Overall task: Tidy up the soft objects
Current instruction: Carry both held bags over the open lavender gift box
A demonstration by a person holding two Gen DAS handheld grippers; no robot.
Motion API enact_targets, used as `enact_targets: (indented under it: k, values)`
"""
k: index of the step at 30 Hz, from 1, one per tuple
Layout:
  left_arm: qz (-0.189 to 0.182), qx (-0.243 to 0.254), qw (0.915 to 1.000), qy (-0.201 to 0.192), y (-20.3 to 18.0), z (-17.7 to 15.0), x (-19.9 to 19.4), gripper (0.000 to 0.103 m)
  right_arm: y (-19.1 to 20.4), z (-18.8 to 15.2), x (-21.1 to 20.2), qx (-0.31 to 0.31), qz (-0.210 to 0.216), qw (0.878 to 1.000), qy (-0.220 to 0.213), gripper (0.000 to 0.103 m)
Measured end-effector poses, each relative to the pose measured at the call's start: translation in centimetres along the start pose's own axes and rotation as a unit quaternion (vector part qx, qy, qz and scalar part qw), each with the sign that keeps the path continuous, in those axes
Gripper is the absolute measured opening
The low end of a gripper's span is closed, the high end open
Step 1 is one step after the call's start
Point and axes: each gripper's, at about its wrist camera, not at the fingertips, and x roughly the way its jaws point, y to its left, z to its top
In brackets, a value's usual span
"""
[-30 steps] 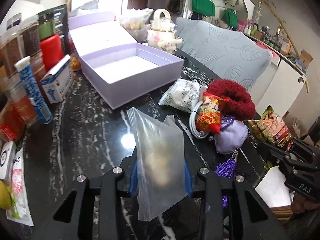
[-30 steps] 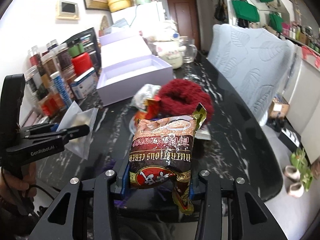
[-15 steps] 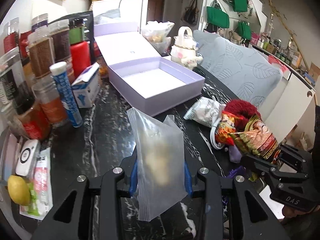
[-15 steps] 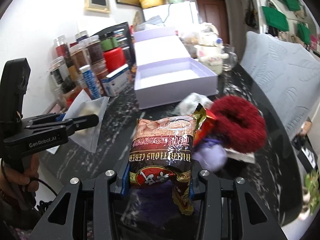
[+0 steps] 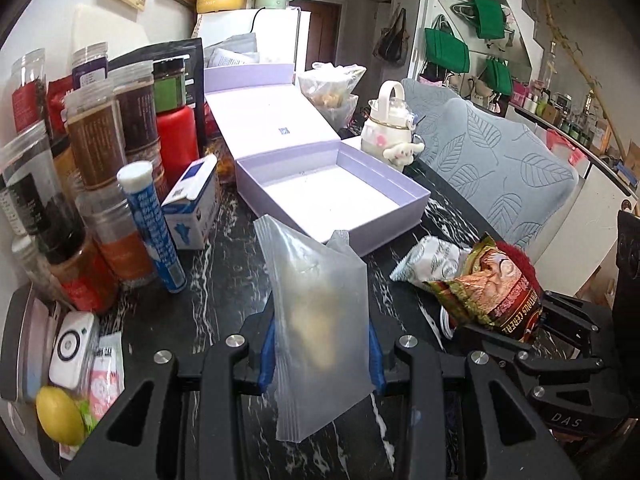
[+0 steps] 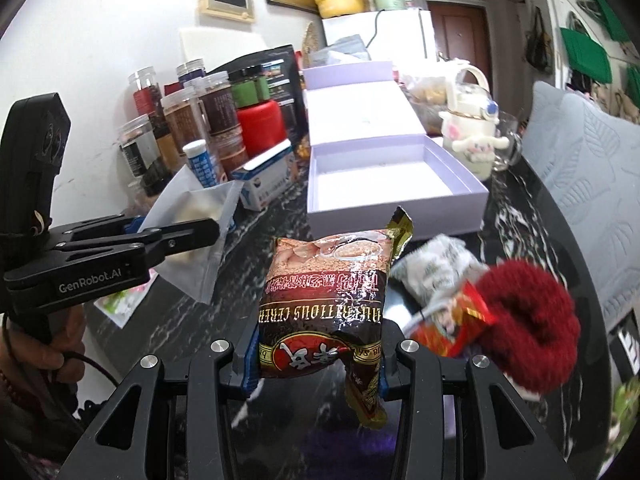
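Observation:
My left gripper (image 5: 322,354) is shut on a frosted zip bag (image 5: 320,312) with pale lumps inside, held upright above the black marble table. My right gripper (image 6: 316,360) is shut on a brown cereal packet (image 6: 324,308), also lifted off the table. Each gripper shows in the other's view: the left gripper (image 6: 192,236) with its zip bag (image 6: 196,216) at the left, the cereal packet (image 5: 496,292) at the right. An open lilac box (image 5: 340,196) lies ahead of both, its inside bare. A white pouch (image 6: 436,268), a red sachet (image 6: 456,324) and a dark red scrunchie (image 6: 528,316) lie on the table.
Jars, a red canister (image 5: 176,144), a blue tube (image 5: 154,228) and a small carton (image 5: 192,208) crowd the left edge. A white mug with a plush figure (image 5: 390,128) stands behind the box. A grey leaf-pattern chair (image 5: 512,176) borders the right side. A lemon (image 5: 60,416) lies near left.
Both grippers have risen and drawn back leftward with their loads, so the lilac box sits more central. The right gripper with the cereal packet has come closer to the left one.

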Motion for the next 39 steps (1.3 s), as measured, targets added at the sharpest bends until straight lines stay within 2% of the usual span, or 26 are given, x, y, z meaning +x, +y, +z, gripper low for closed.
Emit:
enact_targets:
  k: [14,24,39]
  values:
    - [-0.013,0.016,0.9994,-0.027,0.0,4.8,1.7,0.036,-1.1,5.3,2.0,-0.026,0.003,1.000,-0.008,0.041]
    - [-0.014,0.022,0.9986,-0.046,0.3,8.3,3.3,0.036,-2.1,8.8,4.0,-0.052,-0.010,0.999,-0.011,0.041]
    - [-0.010,0.021,0.9982,-0.055,2.0,13.5,7.7,0.036,-4.4,14.8,7.5,-0.070,-0.016,0.997,-0.029,0.041]
